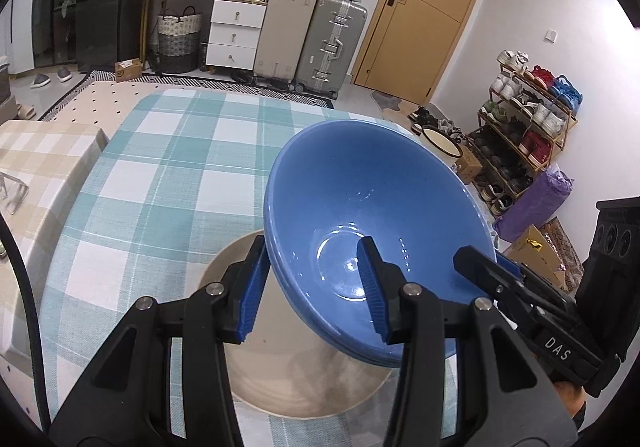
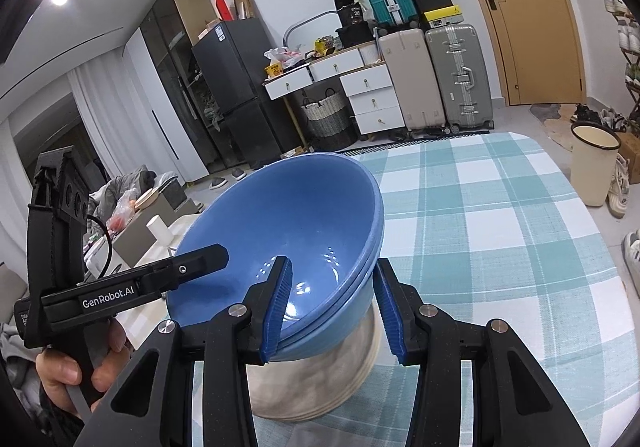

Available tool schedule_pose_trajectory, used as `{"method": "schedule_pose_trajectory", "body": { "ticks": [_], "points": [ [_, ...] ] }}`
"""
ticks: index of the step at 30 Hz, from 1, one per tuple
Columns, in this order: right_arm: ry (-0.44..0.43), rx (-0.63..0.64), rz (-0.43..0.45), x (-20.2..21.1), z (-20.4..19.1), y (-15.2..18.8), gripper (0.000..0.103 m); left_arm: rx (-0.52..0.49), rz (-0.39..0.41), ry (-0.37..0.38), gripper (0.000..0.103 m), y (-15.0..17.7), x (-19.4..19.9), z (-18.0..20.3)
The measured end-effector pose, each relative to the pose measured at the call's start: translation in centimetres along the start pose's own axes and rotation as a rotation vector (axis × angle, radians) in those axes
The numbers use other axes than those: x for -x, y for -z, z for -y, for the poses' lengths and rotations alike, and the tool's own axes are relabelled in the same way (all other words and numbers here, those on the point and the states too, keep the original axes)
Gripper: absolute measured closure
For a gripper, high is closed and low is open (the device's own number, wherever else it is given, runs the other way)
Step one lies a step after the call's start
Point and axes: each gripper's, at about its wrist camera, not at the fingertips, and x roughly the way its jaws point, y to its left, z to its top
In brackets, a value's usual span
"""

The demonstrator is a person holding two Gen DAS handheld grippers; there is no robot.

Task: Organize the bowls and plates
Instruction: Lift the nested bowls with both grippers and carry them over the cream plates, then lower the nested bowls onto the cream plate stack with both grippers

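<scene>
glossy blue bowls (image 1: 372, 215) — nested, tilted

A lived-in room of a home — part dining spot, part storage.

A checked tablecloth (image 1: 168, 183) fills the lower middle; across the top stand suitcases (image 1: 310, 35), a white drawer desk (image 1: 224, 7) and a wooden door (image 1: 420, 15) — a loaded shoe rack (image 1: 524, 119) at right, a dark fridge (image 2: 236, 87) at upper left of the right view.
</scene>
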Motion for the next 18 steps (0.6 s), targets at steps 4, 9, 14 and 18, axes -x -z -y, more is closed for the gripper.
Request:
{"method": "schedule_pose_trajectory", "body": {
  "ticks": [4,9,14,18],
  "points": [
    [-0.015,0.011,-0.011,-0.9,-0.8,-0.1,0.060,0.015,0.002,-0.014,0.061,-0.2,0.0,-1.3],
    [-0.024,0.021,-0.019,-1.9,-1.5,-0.1,0.060,0.026,-0.001,-0.021,0.061,-0.3,-0.2,-2.5],
    [-0.024,0.029,-0.036,-2.9,-1.8,0.0,0.060,0.035,-0.010,-0.030,0.061,-0.2,-0.9,-3.5],
    [-0.022,0.030,-0.050,-3.6,-1.9,0.2,0.060,0.044,-0.023,-0.036,0.061,-0.1,-1.8,-4.2]
  ]
}}
